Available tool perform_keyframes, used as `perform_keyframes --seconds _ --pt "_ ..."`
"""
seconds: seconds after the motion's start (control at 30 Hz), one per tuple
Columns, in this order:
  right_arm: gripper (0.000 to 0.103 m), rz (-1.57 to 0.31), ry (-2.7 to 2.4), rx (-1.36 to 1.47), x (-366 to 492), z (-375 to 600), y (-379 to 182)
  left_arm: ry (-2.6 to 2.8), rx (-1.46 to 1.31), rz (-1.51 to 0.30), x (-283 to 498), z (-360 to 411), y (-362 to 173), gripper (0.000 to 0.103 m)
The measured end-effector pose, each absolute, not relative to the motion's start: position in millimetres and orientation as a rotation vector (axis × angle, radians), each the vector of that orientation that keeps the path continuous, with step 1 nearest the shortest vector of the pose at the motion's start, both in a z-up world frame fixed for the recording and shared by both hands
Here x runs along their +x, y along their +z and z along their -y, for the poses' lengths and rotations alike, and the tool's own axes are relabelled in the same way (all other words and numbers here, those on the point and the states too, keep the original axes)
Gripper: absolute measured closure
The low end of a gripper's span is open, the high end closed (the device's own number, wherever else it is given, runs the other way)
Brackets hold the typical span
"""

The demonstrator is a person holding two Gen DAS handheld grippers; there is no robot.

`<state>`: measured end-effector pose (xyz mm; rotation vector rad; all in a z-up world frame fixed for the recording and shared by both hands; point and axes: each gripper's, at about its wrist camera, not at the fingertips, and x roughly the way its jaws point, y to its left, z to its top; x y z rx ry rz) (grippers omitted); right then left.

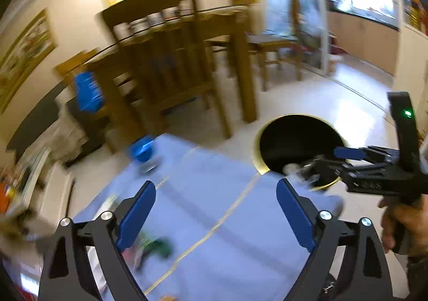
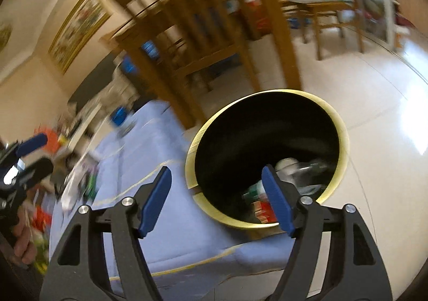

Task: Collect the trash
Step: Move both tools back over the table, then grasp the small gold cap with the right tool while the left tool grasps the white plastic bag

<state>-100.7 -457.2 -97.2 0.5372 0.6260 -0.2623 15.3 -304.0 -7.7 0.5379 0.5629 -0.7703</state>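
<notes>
A black round bin with a gold rim (image 2: pixel 345 135) stands on the floor beside a blue-covered table (image 2: pixel 174 220); it also shows in the left wrist view (image 1: pixel 257 145). Inside it lie a clear plastic bottle (image 2: pixel 297 167) and red and green wrappers (image 2: pixel 260 206). My right gripper (image 2: pixel 216 199) is open and empty above the bin's near rim; in the left wrist view (image 1: pixel 318 164) a blurred clear bottle (image 1: pixel 294 171) shows at its fingertips over the bin. My left gripper (image 1: pixel 216 212) is open and empty over the blue cloth (image 1: pixel 214 220). Blurred trash lies on the cloth: a green wrapper (image 1: pixel 157 246) and a blue piece (image 1: pixel 143 151).
A wooden chair (image 1: pixel 165 65) and wooden table leg (image 1: pixel 244 73) stand just beyond the cloth and bin. More clutter lies at the cloth's left edge (image 2: pixel 80 183). Pale tiled floor (image 2: pixel 374 86) stretches right of the bin. The frames are motion-blurred.
</notes>
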Motion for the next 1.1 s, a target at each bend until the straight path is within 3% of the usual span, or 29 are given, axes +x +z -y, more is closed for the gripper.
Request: perform_keyframes --seconds 0.1,0.23,0.4,0.5,0.53,0.63,0.73,1.1 --pt "0.03 -0.682 -0.143 0.45 -67.4 398.0 -93.2 -0.619 0.472 -0.582 34.4 234.4 -16.8 0.007" --pt "0.023 -0.765 0.044 0.333 -20.1 311.7 -90.7 -0.33 0.448 -0.617 54.8 142.1 -51.0 0.007" --pt "0.024 -0.856 0.189 0.184 22.3 221.9 -98.2 -0.12 0.405 -0.696 61.4 63.2 -87.5 0.007" --pt "0.042 -0.879 0.249 0.055 36.2 179.4 -102.9 -0.099 0.357 -0.73 53.2 34.2 -97.1 0.007" --pt "0.054 -0.895 0.257 -0.01 42.4 160.5 -106.6 -0.099 0.35 -0.734 51.6 29.3 -97.5 0.007" --pt "0.061 -0.92 0.234 -0.057 52.0 148.2 -114.9 -0.111 0.337 -0.741 45.9 23.3 -98.5 0.007" --pt "0.078 -0.96 0.235 -0.044 55.6 150.1 -128.2 -0.142 0.328 -0.744 47.6 27.2 -95.6 0.007" --pt "0.079 -0.856 0.226 0.183 12.2 221.0 -103.6 -0.361 0.281 -0.75 51.8 73.2 -88.7 0.007"
